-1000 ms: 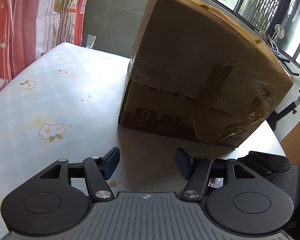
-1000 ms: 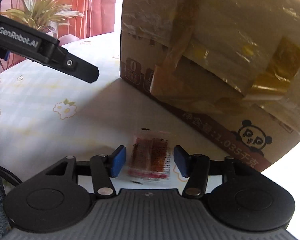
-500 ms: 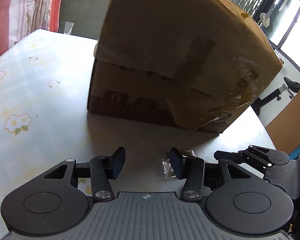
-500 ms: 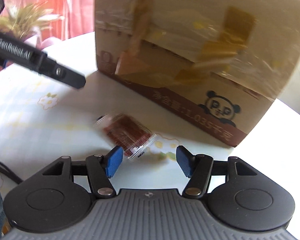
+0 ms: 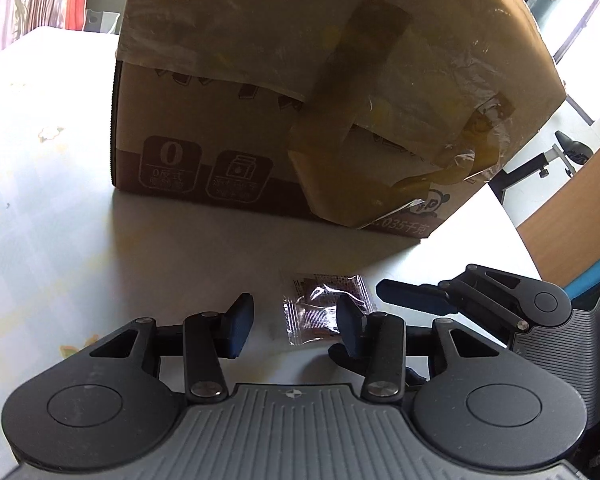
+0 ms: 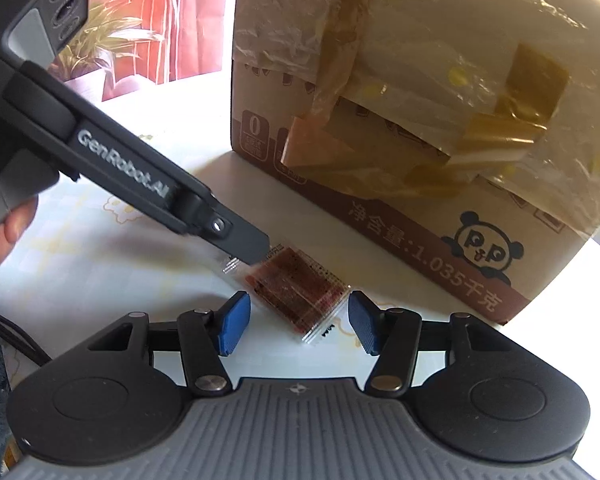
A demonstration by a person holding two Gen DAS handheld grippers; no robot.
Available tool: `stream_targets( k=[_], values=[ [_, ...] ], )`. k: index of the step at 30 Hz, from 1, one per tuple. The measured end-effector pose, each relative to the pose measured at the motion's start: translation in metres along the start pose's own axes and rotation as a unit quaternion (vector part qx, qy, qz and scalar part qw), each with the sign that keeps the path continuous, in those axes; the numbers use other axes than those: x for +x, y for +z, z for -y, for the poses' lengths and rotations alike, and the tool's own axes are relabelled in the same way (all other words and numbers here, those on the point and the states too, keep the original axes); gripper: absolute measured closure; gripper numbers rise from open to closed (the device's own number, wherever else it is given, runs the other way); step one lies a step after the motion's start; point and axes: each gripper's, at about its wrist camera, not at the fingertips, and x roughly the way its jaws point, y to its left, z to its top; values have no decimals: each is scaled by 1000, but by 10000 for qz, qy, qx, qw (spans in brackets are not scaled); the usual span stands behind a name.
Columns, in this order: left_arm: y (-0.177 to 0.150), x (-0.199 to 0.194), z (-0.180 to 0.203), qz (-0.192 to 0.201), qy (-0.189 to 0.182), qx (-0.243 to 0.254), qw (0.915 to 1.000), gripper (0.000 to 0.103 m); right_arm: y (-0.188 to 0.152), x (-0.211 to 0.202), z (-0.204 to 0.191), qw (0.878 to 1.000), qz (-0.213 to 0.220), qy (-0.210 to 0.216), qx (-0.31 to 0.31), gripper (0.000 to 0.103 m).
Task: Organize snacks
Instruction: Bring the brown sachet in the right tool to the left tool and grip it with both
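Observation:
A small clear-wrapped brown snack packet point(image 5: 324, 306) lies flat on the table in front of a big taped cardboard box point(image 5: 320, 80). My left gripper point(image 5: 296, 326) is open, with the packet between its fingers, nearer the right one. In the right wrist view the packet point(image 6: 300, 292) lies between the open fingers of my right gripper point(image 6: 298, 324). A left gripper finger point(image 6: 244, 240) rests at the packet's far corner. Neither gripper holds it.
The box point(image 6: 420, 100) with its panda logo stands close behind the packet. The table point(image 5: 40, 200) has a white floral cloth. A potted plant point(image 6: 100, 40) and red curtain stand at the far left. The table edge and a chair are to the right.
Both grippers moved in around the packet. The left gripper swung right and closer to the box, and the packet now lies between both pairs of fingers.

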Motion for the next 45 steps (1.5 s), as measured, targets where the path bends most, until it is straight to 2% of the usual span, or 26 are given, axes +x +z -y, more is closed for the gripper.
stream_targets(
  k=[4,9,16,19,23,26,29,30,36,40,45],
  values=[
    [0,4,2,2,-35,1,10000,56,1,5,1,9999,38,117,-2,47],
    [4,13,1,-42,-199,-111,9997,56,-1,9,10,9983,82,430,377,54],
    [11,28,0,-105,-451,-410,9981,56,-5,7,14,9971,189,495,538,54],
    [15,33,2,-173,-660,-548,9962,64,-6,6,15,9970,212,500,560,54],
    [18,27,8,-54,-962,-535,9939,69,-9,5,14,9968,252,478,582,54],
    [21,27,14,-48,-918,-430,9948,76,-10,5,14,9969,282,441,590,54],
    [20,29,15,-34,-751,-414,9963,83,-11,4,14,9970,278,351,625,62],
    [20,31,14,-52,-715,-440,9965,84,-12,3,14,9969,278,329,663,71],
    [17,37,17,-80,-598,-380,9975,84,-19,-5,17,9959,359,255,793,87],
    [20,36,26,-4,-601,-305,9977,84,-17,-12,15,9963,403,192,734,89],
    [23,16,39,257,-701,-168,9971,84,-10,-33,11,9964,605,85,587,90]
  ],
)
